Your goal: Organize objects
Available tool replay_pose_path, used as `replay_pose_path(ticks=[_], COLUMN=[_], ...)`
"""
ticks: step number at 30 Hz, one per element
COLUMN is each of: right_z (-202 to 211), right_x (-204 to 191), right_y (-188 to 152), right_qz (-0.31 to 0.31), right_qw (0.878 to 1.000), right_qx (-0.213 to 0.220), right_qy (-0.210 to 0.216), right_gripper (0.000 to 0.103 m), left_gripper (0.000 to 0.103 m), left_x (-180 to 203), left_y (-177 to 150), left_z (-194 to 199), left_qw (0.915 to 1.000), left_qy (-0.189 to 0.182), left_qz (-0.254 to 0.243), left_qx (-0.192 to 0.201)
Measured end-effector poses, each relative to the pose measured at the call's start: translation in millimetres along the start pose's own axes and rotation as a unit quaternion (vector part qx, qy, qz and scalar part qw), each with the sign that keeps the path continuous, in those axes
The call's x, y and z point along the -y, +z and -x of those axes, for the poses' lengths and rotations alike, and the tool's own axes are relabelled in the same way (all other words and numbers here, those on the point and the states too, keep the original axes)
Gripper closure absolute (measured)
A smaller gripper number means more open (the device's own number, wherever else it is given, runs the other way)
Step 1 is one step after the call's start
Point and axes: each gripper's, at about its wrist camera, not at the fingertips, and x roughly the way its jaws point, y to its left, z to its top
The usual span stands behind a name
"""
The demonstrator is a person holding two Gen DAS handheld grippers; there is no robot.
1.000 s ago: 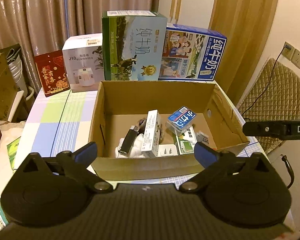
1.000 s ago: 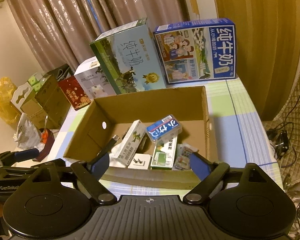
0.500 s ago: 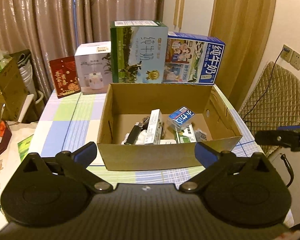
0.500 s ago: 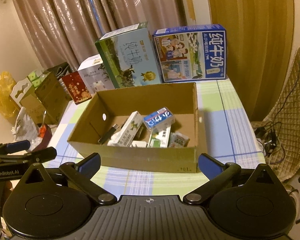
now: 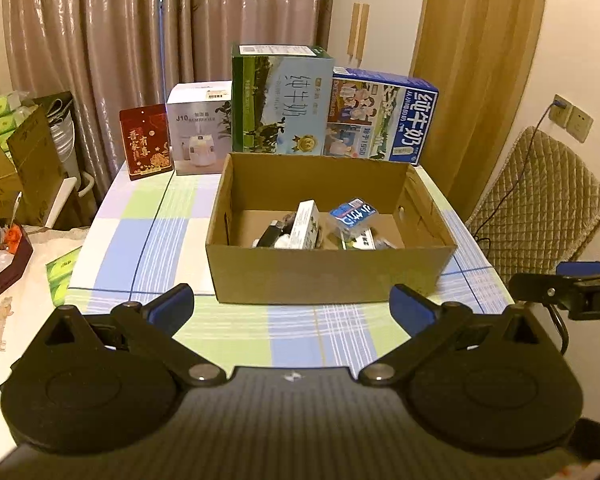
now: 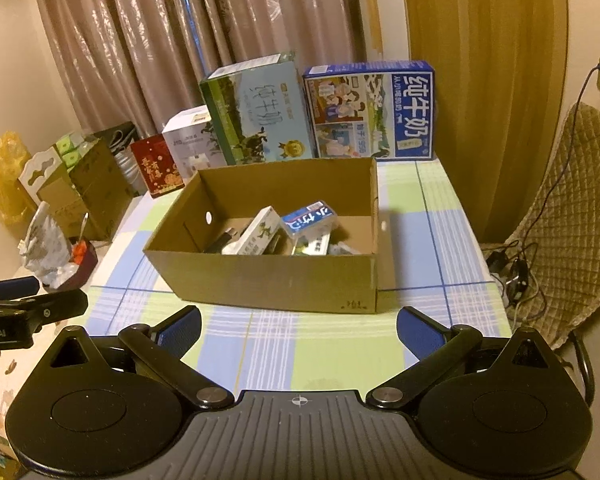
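On the checked tablecloth point(image 5: 172, 240) sat the cardboard box point(image 5: 324, 276) of small cartons, likely light with thin, flexing walls, best gripped at opposite rims; both the left gripper point(image 5: 292, 308) and the right gripper point(image 6: 298, 326) gaped empty.

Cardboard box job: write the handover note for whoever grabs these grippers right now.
Left gripper: open, empty, short of the cardboard box.
Right gripper: jaws have just been opening, now wide, nothing between them.
Box sits on the checked tablecloth. Inside: a white carton, a blue-labelled clear case, a black item and other small packs.
Behind it, a row: red box, white humidifier box, green milk carton, blue milk carton.
Done: small items are boxed.
Left: I see nothing loose on the cloth; check before stopping.
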Motion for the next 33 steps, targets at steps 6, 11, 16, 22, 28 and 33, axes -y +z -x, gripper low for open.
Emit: replay_pose_path(ticks=[6, 11, 16, 22, 28, 33], right_z=[23, 41, 53, 60, 63, 60], right_x=[2, -2, -8, -19, -26, -26], right_y=[-17, -31, -40, -53, -61, -68], right_qz=[-0.012, -0.007, -0.008, 0.000, 0.011, 0.012], right_qw=[1.000, 1.000, 1.000, 1.000, 1.000, 1.000], right_qx=[0.008, 0.011, 0.011, 0.008, 0.005, -0.004], right_qy=[-0.006, -0.011, -0.006, -0.001, -0.010, -0.014], right_gripper=[0.002, 0.002, 0.002, 0.002, 0.002, 0.002], left_gripper=[0.001, 0.001, 0.001, 0.001, 0.001, 0.001], left_x=[3, 2, 3, 10, 18, 18], left_y=[-24, -41, -52, -55, -62, -70], left_z=[26, 43, 62, 75, 81, 80], left_qw=[0.9999, 0.9996, 0.9996, 0.9998, 0.9999, 1.0000], left_qy=[-0.007, -0.005, 0.003, 0.001, 0.007, 0.006], left_qz=[0.015, 0.026, 0.027, 0.018, 0.003, 0.003], left_qx=[0.005, 0.004, 0.007, 0.012, 0.012, 0.003])
